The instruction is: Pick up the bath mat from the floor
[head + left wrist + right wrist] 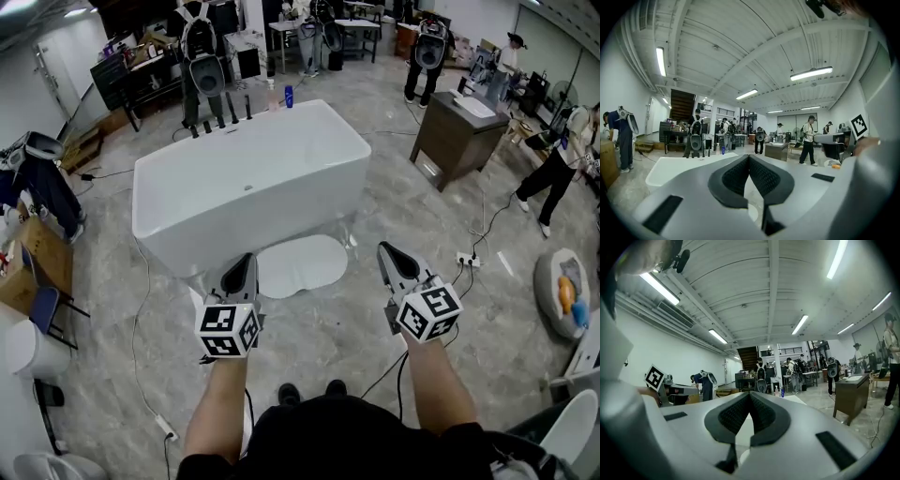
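Low in the head view, the two tools are held side by side above the grey floor; the left tool and the right tool each have their jaws closed together on nothing, and one power strip lies to the right. Between and just beyond them, at frame centre, the one white bath mat lies flat on the floor. It is just beside the foot of the single bathtub, whose far rim carries four black fittings and two bottles. Only the head view shows the mat plainly; the gripper views look level over the tub to people and ceiling lights.
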The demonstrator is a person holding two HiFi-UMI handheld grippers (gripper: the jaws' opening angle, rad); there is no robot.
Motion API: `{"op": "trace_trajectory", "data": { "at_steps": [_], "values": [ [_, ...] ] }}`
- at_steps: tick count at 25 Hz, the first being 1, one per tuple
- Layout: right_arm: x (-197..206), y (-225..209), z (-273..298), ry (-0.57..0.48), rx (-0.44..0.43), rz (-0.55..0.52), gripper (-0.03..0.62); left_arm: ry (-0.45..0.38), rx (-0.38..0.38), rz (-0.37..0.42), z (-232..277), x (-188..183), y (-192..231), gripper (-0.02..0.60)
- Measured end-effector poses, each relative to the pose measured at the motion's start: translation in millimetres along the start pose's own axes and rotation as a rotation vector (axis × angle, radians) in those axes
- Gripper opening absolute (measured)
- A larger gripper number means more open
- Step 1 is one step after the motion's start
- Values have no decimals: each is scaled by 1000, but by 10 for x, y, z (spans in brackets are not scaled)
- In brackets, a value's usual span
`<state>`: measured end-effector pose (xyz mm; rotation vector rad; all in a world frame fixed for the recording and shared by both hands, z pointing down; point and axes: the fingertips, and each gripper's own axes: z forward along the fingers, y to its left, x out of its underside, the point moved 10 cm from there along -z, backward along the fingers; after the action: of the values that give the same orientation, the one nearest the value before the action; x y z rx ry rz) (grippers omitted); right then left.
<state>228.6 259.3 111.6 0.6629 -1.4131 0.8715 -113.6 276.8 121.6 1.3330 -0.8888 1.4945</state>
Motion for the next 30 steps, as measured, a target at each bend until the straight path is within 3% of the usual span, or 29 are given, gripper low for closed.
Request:
{"op": "trace_trajectory", "data": {
  "at_steps": [13, 16, 20, 23, 30],
  "values": [
    [47, -12, -25, -22, -17, 29, 34, -12, 16, -10, 12, 63, -12, 21],
    [58, -40, -34, -19, -11, 46, 81, -18, 41, -10, 11, 70, -23, 109],
    [72, -71, -57, -12, -2, 53, 112, -14, 47, -21, 11, 90, -37, 169],
    [90, -87, -46, -3, 2, 61, 146, -5, 62, -33, 31, 106, -27, 248],
    [131, -102, -40, 14, 2, 74, 231, 13, 80, -31, 28, 130, -19, 322]
  ]
}}
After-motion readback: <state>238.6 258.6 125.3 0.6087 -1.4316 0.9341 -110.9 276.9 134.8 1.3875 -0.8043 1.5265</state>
